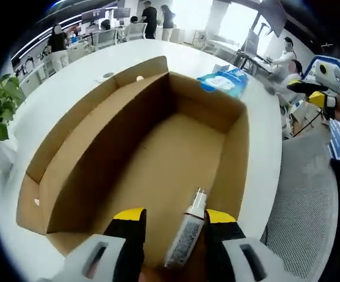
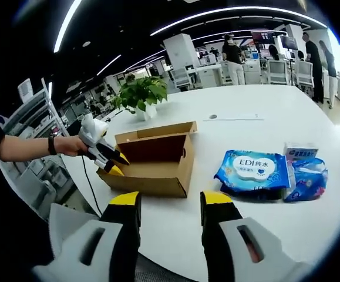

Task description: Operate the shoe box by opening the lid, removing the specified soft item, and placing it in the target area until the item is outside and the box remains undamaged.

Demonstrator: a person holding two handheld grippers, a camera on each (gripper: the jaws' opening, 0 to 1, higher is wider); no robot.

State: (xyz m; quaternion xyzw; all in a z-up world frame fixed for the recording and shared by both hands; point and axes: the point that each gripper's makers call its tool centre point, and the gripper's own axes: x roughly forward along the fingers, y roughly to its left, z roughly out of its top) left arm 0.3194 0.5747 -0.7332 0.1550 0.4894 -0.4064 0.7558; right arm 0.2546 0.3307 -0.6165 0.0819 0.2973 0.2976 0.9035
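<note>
Box lid is open; the left gripper, jaws apart, straddles a spray bottle inside and must close next; the right gripper waits wide, empty, off the box

Brown shoe box, blue-white wipes pack, white table, yellow-tipped jaws
</note>
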